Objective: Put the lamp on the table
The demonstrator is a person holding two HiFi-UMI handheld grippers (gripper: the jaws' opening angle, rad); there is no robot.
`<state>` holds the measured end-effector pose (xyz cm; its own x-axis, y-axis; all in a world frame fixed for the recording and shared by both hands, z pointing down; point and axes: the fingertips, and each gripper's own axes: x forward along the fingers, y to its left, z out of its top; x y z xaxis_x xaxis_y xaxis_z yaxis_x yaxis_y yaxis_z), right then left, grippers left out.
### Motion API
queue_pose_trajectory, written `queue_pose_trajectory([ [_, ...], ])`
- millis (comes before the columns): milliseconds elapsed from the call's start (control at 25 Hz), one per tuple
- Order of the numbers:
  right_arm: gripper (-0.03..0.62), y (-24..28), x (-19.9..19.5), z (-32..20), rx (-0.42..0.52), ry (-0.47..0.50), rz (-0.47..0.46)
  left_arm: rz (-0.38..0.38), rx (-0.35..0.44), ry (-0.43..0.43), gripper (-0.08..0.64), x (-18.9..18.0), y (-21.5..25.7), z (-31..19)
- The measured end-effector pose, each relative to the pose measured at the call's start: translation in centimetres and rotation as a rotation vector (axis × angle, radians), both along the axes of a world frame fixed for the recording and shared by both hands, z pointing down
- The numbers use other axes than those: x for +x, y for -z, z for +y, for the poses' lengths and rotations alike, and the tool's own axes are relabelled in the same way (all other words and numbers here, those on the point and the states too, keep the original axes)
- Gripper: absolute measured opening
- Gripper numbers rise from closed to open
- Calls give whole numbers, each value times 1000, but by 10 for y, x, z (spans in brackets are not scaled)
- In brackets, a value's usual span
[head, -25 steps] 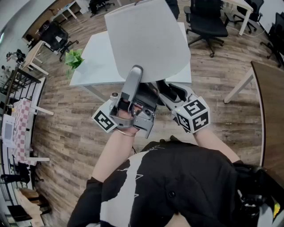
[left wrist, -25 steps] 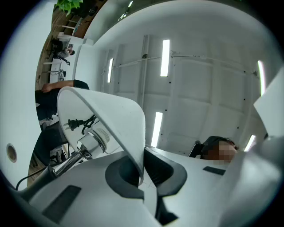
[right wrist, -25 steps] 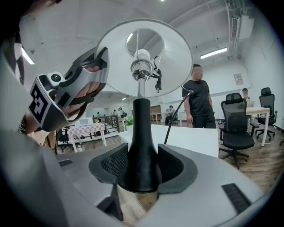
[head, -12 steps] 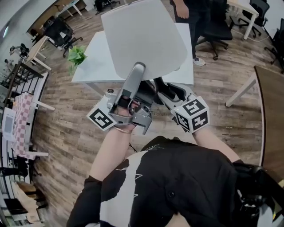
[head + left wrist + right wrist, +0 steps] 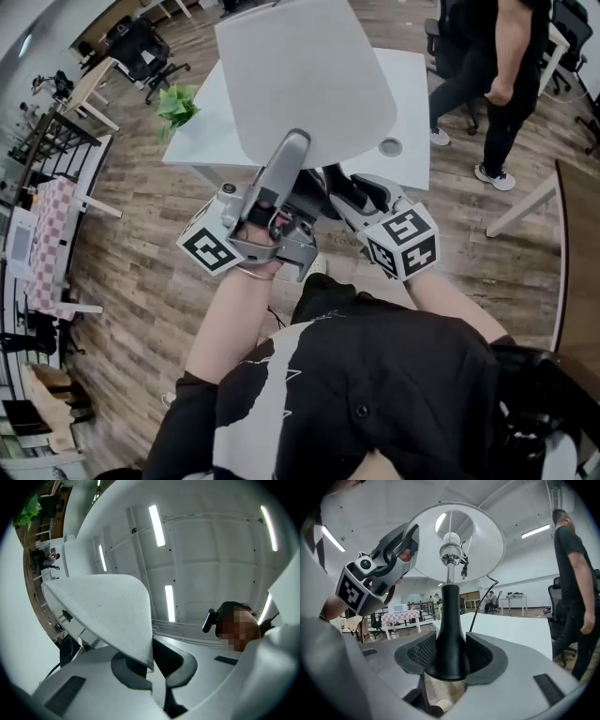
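The lamp has a white shade (image 5: 305, 80) and a black stem (image 5: 450, 634); I hold it in the air, and it hides part of the white table (image 5: 412, 103) beyond. In the left gripper view my left gripper (image 5: 152, 660) is shut on the lower rim of the shade (image 5: 103, 606). My right gripper (image 5: 451, 660) is shut on the stem's flared lower part, with the shade (image 5: 454, 541) straight above it. In the head view the left gripper (image 5: 281, 187) and right gripper (image 5: 342, 187) sit close together under the shade. The lamp's cord (image 5: 480, 602) hangs beside the stem.
A person in dark clothes (image 5: 497, 66) walks by the table's far right corner. A green plant (image 5: 178, 103) stands at the table's left end. Office chairs (image 5: 141, 52), a checkered table (image 5: 42, 253) and a dark tabletop edge (image 5: 577, 244) surround the wooden floor.
A person has walked into view at the upper right, beside the table. The lamp and both grippers keep the same hold, and the table has slid slightly in the view.
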<state>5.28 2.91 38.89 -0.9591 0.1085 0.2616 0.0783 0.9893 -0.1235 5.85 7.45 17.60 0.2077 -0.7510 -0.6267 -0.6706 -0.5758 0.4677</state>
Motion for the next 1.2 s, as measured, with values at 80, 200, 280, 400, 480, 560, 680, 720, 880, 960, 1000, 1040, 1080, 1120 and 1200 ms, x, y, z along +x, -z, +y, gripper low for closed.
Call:
queue_pose_trajectory([
  [80,207,-3,-13,2,4,12,5,-19,-9,11,12,-13,-4,0],
  [200,206,-8,-31,-1,10,15,13,-25,-16,13,12,-32,-9,-4],
  [280,206,-8,-46,-5,10,4,17,-22,-20,5,12,-46,-9,-7],
  [400,206,-7,-71,-7,8,-9,19,-25,-18,-23,12,-67,-6,-9],
  [480,206,-6,-89,-9,4,-19,17,-31,-23,-38,12,-83,-6,-12],
  [560,207,-6,-106,-13,-2,-33,14,-38,-27,-50,12,-100,-7,-16],
  [680,207,-6,-132,-20,-6,-55,12,-35,-30,-71,12,-127,-6,-24],
  [720,207,-5,-140,-22,-5,-61,11,-31,-29,-78,12,-135,-5,-25],
  [880,206,0,-171,-27,2,-88,0,-40,-26,-98,12,-167,-2,-28],
  [960,206,2,-186,-28,4,-103,-6,-49,-24,-115,12,-180,1,-29],
  [1000,207,4,-193,-29,6,-110,-9,-52,-21,-126,12,-186,2,-30],
  [1040,206,4,-199,-30,9,-117,-11,-56,-20,-137,12,-192,3,-31],
  [1080,206,5,-206,-32,11,-125,-12,-61,-20,-145,12,-198,4,-32],
  [1120,207,6,-212,-33,14,-134,-14,-64,-19,-154,12,-203,5,-33],
  [1200,207,8,-224,-36,17,-150,-14,-66,-17,-170,12,-215,7,-35],
])
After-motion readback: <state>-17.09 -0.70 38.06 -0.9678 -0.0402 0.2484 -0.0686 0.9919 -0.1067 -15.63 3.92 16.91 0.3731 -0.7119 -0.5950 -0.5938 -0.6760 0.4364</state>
